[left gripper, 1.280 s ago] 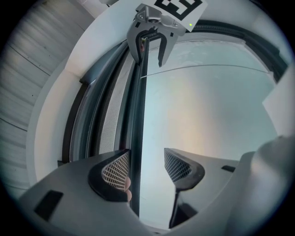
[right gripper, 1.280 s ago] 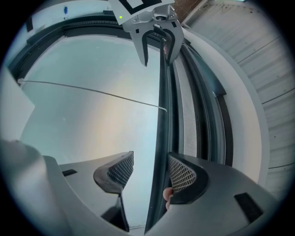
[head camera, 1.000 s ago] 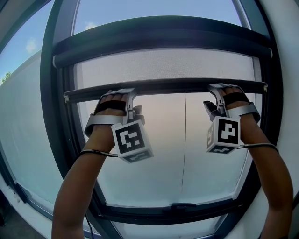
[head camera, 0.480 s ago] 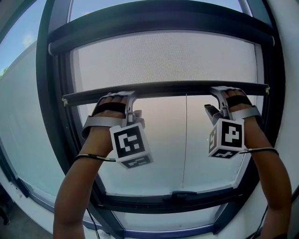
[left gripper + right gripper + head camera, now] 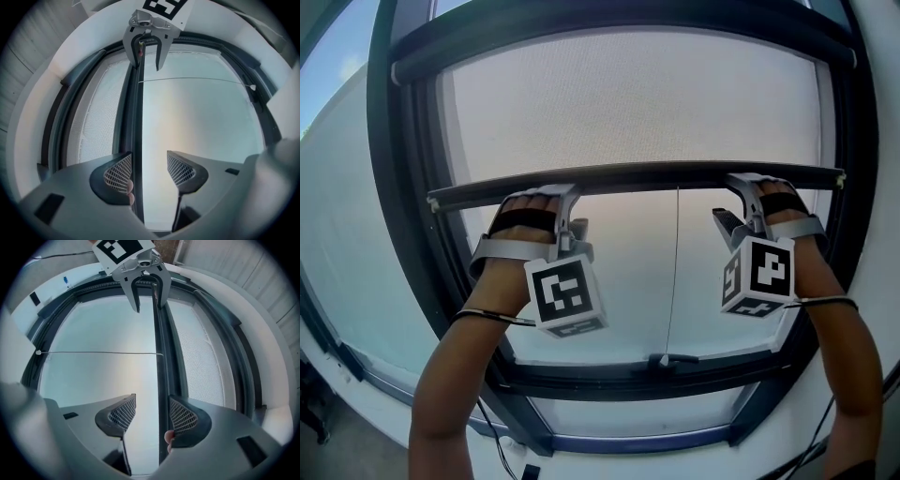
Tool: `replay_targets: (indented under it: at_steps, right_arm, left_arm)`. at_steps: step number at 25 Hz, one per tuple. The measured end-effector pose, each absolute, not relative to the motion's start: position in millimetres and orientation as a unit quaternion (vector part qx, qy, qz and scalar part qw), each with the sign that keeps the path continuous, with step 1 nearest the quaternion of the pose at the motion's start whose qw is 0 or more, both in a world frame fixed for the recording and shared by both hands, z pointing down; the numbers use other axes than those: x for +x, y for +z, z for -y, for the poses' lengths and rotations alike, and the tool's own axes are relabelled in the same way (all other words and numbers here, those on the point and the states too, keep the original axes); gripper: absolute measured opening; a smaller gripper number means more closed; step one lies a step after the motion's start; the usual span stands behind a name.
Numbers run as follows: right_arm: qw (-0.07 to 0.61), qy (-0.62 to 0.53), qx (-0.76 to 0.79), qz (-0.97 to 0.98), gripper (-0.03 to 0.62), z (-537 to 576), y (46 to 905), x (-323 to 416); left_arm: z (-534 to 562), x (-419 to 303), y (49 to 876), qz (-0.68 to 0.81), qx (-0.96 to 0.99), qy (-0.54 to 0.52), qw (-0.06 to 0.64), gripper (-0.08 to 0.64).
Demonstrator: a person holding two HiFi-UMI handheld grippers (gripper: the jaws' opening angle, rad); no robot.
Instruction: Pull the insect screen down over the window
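The insect screen's grey mesh [image 5: 628, 103] hangs from the dark roller housing [image 5: 581, 42] down to its dark pull bar [image 5: 637, 175]. My left gripper [image 5: 565, 199] hooks over the bar near its left end and my right gripper [image 5: 748, 187] near its right end. In the left gripper view the pull bar [image 5: 137, 122] runs between the jaws of the left gripper [image 5: 149, 161], against one pad, with a gap to the other. The right gripper [image 5: 152, 401] holds the pull bar [image 5: 161, 362] the same way. Both grippers are open.
A thin pull cord [image 5: 675, 272] hangs from the bar's middle to a small handle [image 5: 670, 359] at the lower crossbar [image 5: 581, 382]. The dark window frame [image 5: 403, 234] rings the opening. A white wall [image 5: 881, 187] stands at the right. Cables [image 5: 502, 445] dangle below.
Both grippers have come down with the pull bar. More mesh now shows between the roller housing and the bar, and the glass strip under the bar is shorter.
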State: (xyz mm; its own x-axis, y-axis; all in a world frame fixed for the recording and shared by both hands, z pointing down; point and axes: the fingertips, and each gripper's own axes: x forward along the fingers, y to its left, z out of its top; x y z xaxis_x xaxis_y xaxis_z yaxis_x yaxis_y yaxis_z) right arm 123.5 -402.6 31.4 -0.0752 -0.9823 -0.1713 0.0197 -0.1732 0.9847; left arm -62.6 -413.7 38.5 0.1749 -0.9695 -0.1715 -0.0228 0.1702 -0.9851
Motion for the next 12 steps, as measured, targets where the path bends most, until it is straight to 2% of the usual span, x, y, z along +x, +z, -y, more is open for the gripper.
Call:
replay_targets:
  at_steps: [6,12]
  right_arm:
    - [0.440,-0.546,0.503,0.505,0.213,397.6,78.6,123.4]
    - [0.450,-0.529,0.501,0.516,0.212,395.3,83.1,118.6]
  left_arm:
    - [407.2,-61.1,85.0,-0.467,-0.535,-0.435,0.554,0.219]
    - [401.0,-66.4,90.8,-0.451,-0.560,-0.448,0.530,0.219]
